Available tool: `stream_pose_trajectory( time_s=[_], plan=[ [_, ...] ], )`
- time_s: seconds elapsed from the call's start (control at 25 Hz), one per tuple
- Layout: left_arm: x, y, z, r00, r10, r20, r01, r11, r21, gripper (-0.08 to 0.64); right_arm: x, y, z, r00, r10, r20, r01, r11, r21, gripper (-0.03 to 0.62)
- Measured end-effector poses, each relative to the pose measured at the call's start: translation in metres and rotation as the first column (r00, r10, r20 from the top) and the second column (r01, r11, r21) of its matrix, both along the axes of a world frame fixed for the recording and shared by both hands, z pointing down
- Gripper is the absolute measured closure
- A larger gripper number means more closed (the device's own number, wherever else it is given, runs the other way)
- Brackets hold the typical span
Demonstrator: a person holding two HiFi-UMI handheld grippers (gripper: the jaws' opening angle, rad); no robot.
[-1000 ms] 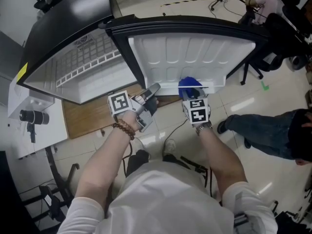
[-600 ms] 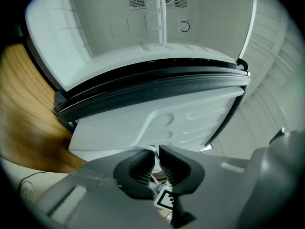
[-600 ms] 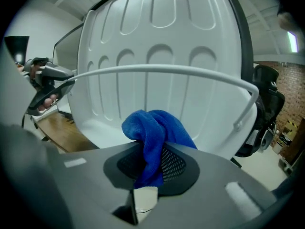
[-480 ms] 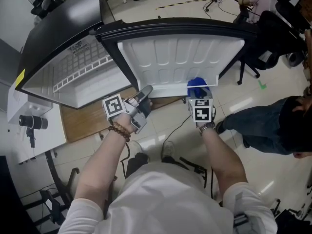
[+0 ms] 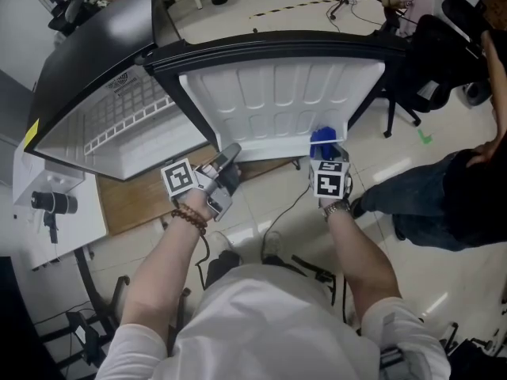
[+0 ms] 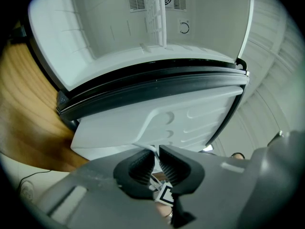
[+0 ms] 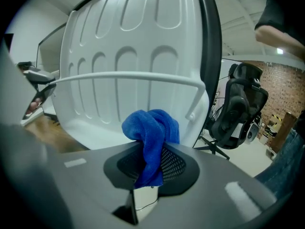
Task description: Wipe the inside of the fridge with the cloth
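Note:
The small fridge stands with its door swung open, and the white ribbed liner faces me. The white cabinet interior shows to the left. My right gripper is shut on a bunched blue cloth, held at the right end of the door's shelf rail. In the right gripper view the cloth bulges above that gripper, close to the door liner. My left gripper hovers by the door's lower left corner. Its jaws are shut with nothing between them.
A wooden panel lies on the tiled floor under the fridge. A white stand with a camera is at the far left. A seated person's legs and an office chair are at the right. A cable runs across the floor.
My right gripper has slid to the right along the door's shelf rail with the blue cloth in it. The left gripper has kept its place.

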State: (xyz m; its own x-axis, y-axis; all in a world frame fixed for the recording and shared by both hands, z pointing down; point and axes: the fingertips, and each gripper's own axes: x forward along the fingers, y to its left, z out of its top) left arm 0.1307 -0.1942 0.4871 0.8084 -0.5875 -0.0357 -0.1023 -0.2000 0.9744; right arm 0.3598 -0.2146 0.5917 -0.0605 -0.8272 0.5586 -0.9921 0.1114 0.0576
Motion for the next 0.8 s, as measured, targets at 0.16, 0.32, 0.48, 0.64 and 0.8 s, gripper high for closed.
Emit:
stream_pose_trajectory(
  time_s=[0.16, 0.32, 0.48, 0.64, 0.8],
  plan=[
    [0.0, 0.006, 0.005, 1.0, -0.007, 0.004, 0.007, 1.0, -0.012, 0.529, -0.004, 0.008, -0.01, 0.999, -0.03, 0.03, 0.029, 0.999, 0.024, 0.526],
    [0.0, 0.013, 0.015, 1.0, -0.014, 0.018, 0.015, 0.999, -0.028, 0.529, -0.012, 0.031, -0.015, 0.995, -0.097, 0.034, 0.096, 0.995, 0.037, 0.526],
    [-0.002, 0.014, 0.031, 0.999, -0.026, 0.045, 0.028, 0.998, -0.047, 0.532, -0.03, 0.06, -0.019, 0.982, -0.185, 0.036, 0.184, 0.983, 0.029, 0.526],
    [-0.003, 0.011, 0.046, 0.997, -0.037, 0.064, 0.04, 0.998, -0.056, 0.535, -0.037, 0.085, -0.015, 0.974, -0.219, 0.051, 0.219, 0.976, 0.0, 0.526],
    [-0.005, 0.003, 0.064, 0.994, -0.059, 0.092, 0.066, 0.994, -0.081, 0.535, -0.051, 0.1, -0.03, 0.963, -0.262, 0.058, 0.261, 0.965, 0.022, 0.526]
  ],
)
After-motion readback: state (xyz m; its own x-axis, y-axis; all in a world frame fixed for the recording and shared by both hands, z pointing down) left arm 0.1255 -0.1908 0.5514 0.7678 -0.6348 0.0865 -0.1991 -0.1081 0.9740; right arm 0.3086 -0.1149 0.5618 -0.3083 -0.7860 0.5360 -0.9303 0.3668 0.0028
